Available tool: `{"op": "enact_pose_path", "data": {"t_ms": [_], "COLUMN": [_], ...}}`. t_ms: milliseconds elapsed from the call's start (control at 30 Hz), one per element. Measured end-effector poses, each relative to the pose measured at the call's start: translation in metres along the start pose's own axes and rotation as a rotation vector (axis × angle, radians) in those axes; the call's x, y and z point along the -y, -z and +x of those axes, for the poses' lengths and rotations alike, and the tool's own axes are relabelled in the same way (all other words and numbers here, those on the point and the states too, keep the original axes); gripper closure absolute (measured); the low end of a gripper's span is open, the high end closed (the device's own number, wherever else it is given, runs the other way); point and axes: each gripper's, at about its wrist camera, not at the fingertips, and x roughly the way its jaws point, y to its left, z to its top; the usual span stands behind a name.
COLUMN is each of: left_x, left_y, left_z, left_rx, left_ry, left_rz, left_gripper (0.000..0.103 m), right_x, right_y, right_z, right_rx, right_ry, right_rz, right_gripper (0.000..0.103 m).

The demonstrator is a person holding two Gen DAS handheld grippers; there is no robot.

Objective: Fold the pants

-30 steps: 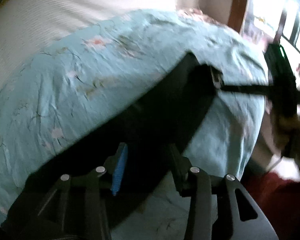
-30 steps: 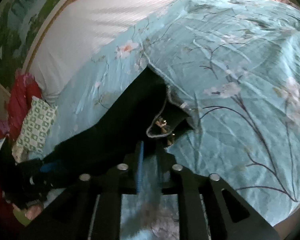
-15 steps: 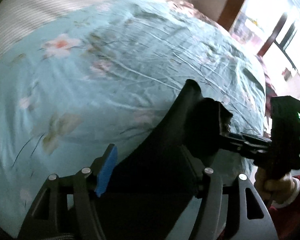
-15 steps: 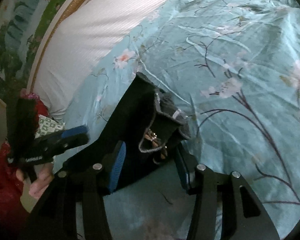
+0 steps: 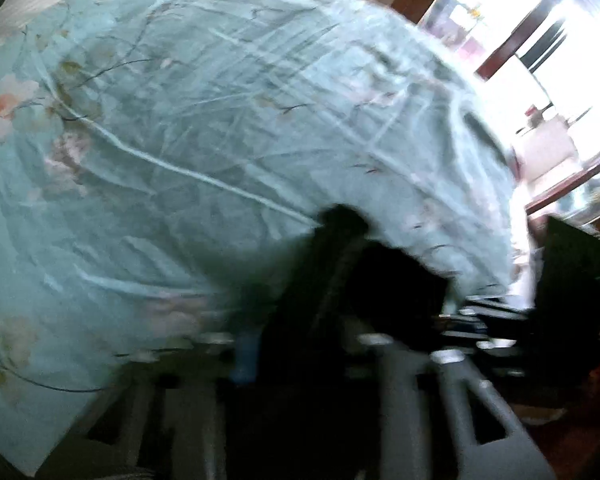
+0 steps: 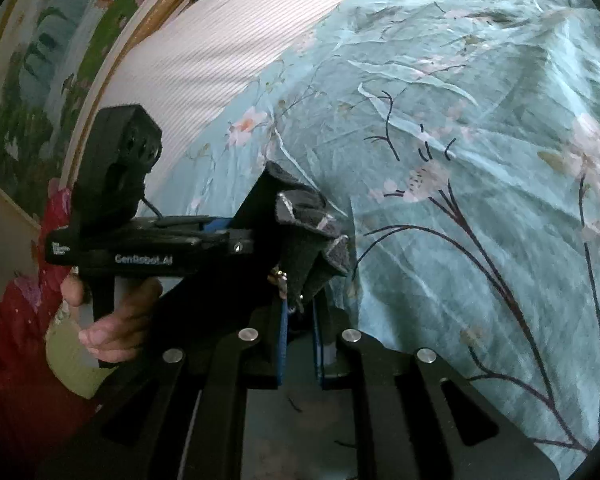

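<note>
The black pants (image 6: 300,216) hang bunched between both grippers above the teal flowered bedspread (image 6: 480,120). My right gripper (image 6: 300,312) is shut on the grey-lined waistband by the zip. My left gripper (image 6: 252,240) reaches in from the left in the right wrist view and is shut on the same end of the pants. In the blurred left wrist view the pants (image 5: 340,280) fill the space between the left gripper's (image 5: 300,344) fingers, with the right gripper (image 5: 452,316) just to the right.
A white striped sheet (image 6: 228,40) covers the bed's far side below a painted headboard (image 6: 60,60). The bedspread (image 5: 220,120) fills the left wrist view. A bright window with a wooden frame (image 5: 540,40) lies beyond the bed's edge.
Both grippers have closed on the pants and moved close together. The pants have lifted off the bed and bunched up between them. The left wrist view is now motion-blurred.
</note>
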Motion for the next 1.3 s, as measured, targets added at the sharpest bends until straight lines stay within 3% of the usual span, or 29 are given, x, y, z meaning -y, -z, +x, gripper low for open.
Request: {"op": "enact_pose_path", "data": {"t_ms": [67,267,467,700,933,1300], "left_x": [0.003,0.013,0.014,0.002,-0.027,-0.081], "left_y": [0.003,0.019,0.051,0.105,0.164,0.236], "left_z": [-0.007,-0.052,-0.121,-0.182,-0.207,-0.181], "left_rx": [0.036,0.151,0.268,0.373,0.422,0.4], "left_ry": [-0.025,-0.026,-0.056,-0.093,-0.138,-0.16], "left_rz": [0.001,-0.02,-0.047,-0.122,-0.235,-0.416], "left_gripper": [0.092,0.093,0.093,0.093,0.097,0.097], "right_x": [0.0,-0.012,-0.057,-0.121,-0.164,-0.182], "right_y": [0.0,-0.006,-0.015,-0.008,0.018,0.052], "right_z": [0.001,-0.011,-0.019,0.003,0.041,0.095], "right_rx": [0.0,0.008,0.012,-0.082,-0.194,-0.343], "right_ry": [-0.008,-0.108,-0.289,-0.47,-0.514,-0.471], "right_rz": [-0.005,-0.028,-0.106,-0.189,-0.258,-0.316], "right_gripper": [0.092,0.092,0.092,0.092,0.091,0.091]}}
